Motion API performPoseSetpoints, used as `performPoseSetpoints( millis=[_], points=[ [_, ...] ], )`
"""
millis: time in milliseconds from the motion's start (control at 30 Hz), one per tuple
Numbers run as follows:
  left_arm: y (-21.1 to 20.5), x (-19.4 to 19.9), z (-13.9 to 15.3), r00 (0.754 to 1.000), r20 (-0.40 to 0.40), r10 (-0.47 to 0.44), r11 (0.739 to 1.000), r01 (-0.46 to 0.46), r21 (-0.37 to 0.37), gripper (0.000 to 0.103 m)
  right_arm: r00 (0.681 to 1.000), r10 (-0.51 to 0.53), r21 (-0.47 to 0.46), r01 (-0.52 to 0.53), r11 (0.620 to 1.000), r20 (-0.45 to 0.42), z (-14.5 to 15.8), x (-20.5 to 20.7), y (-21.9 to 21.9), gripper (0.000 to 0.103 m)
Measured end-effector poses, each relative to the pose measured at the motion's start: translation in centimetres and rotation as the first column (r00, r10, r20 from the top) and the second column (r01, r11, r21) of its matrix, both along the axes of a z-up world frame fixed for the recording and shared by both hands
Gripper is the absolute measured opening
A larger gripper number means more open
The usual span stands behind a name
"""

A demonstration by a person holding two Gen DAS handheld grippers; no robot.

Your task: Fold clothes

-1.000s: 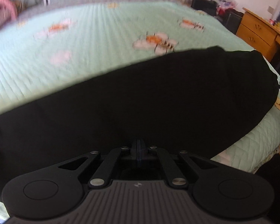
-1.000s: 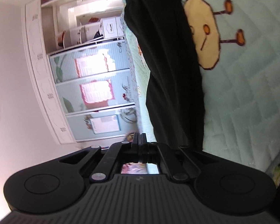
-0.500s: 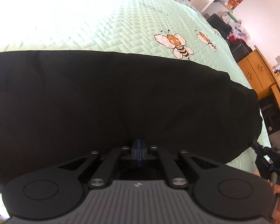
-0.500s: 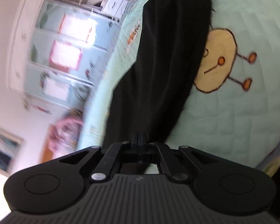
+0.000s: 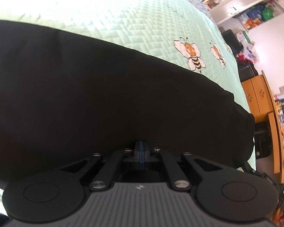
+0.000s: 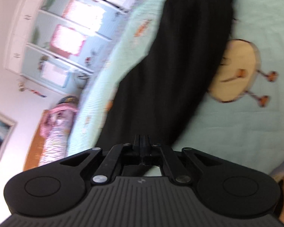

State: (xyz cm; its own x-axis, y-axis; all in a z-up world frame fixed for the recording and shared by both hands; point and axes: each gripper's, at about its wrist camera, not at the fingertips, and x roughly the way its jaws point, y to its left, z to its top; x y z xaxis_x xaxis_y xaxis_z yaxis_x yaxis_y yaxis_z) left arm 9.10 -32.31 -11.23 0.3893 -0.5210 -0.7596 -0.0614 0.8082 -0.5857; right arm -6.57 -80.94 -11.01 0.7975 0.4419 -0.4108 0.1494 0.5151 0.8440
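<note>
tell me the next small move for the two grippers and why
Probably carry the held edge forward across the black garment and lay it down to make the fold. Both the left gripper and the right gripper look shut on its near edge, and the cloth stretches away from them over the green quilt, so it seems gripped and ready to fold over.

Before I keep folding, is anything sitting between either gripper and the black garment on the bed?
Nothing visible. The left gripper and right gripper have their jaws pressed together right at the edge of the black garment, which lies on the green quilt.
</note>
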Motion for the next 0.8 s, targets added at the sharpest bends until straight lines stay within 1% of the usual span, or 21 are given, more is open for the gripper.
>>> performPoseSetpoints(
  millis=[67, 167, 233, 300, 367, 467, 533, 600, 667, 700, 733, 767, 800],
  points=[
    [-0.1, -0.1, 0.2, 1.0, 0.003, 0.001, 1.0, -0.001, 0.011, 0.001, 1.0, 0.031, 0.018, -0.031, 0.999, 0.006, -0.2, 0.5, 0.3, 0.002],
    [-0.4, -0.7, 1.1, 1.0, 0.031, 0.0, 0.999, -0.002, 0.051, 0.0, 0.999, -0.003, -0.025, 0.002, 1.0, -0.035, -0.9, 0.1, -0.4, 0.0],
    [-0.6, -1.3, 2.2, 0.997, 0.074, -0.02, 0.995, 0.013, 0.096, 0.0, 0.998, -0.026, -0.054, 0.022, 0.998, -0.061, -1.3, -0.1, -0.8, 0.002],
    [-0.3, -1.7, 3.1, 0.996, 0.092, -0.015, 0.997, 0.008, 0.081, 0.0, 0.996, -0.046, -0.081, 0.039, 0.996, -0.078, -1.5, -0.4, -1.2, 0.002],
    [-0.3, -1.9, 3.9, 0.993, 0.117, -0.026, 0.998, 0.019, 0.061, 0.0, 0.998, -0.041, -0.09, 0.037, 0.995, -0.042, -0.1, -0.8, -1.4, 0.002],
    [-1.8, -2.0, 4.6, 0.983, 0.159, -0.089, 0.995, 0.079, 0.069, 0.0, 1.0, 0.0, -0.098, -0.001, 0.995, -0.01, 1.2, 0.2, -0.8, 0.003],
    [-3.0, -2.0, 4.3, 0.977, 0.163, -0.14, 0.985, 0.122, 0.119, 0.0, 0.999, 0.05, -0.094, -0.051, 0.994, -0.013, 1.0, 1.2, 0.4, 0.003],
    [-3.1, -1.8, 2.9, 0.981, 0.118, -0.154, 0.976, 0.132, 0.174, 0.0, 0.995, 0.088, -0.104, -0.094, 0.99, -0.053, 0.4, 2.4, 0.6, 0.004],
    [-1.8, -1.6, 1.2, 0.992, 0.076, -0.102, 0.986, 0.09, 0.142, 0.001, 0.99, 0.075, -0.134, -0.091, 0.987, -0.12, -1.2, 2.6, 0.7, 0.0],
    [-1.1, -1.6, 0.9, 0.995, 0.065, -0.071, 0.993, 0.064, 0.103, 0.001, 0.988, 0.065, -0.131, -0.084, 0.988, -0.142, -1.8, 2.5, 0.6, 0.0],
    [-0.6, -1.7, 1.0, 0.996, 0.067, -0.061, 0.993, 0.054, 0.103, 0.0, 0.989, 0.05, -0.088, -0.062, 0.994, -0.137, -2.0, 2.2, 0.2, 0.0],
    [-0.2, -1.8, 1.2, 0.996, 0.072, -0.056, 0.992, 0.048, 0.114, 0.0, 0.991, 0.04, -0.076, -0.05, 0.996, -0.129, -1.6, 2.0, -0.1, 0.003],
    [0.1, -1.8, 1.5, 0.996, 0.077, -0.055, 0.991, 0.045, 0.124, 0.0, 0.993, 0.032, -0.089, -0.042, 0.995, -0.115, -1.1, 2.1, -0.5, 0.006]
  ],
)
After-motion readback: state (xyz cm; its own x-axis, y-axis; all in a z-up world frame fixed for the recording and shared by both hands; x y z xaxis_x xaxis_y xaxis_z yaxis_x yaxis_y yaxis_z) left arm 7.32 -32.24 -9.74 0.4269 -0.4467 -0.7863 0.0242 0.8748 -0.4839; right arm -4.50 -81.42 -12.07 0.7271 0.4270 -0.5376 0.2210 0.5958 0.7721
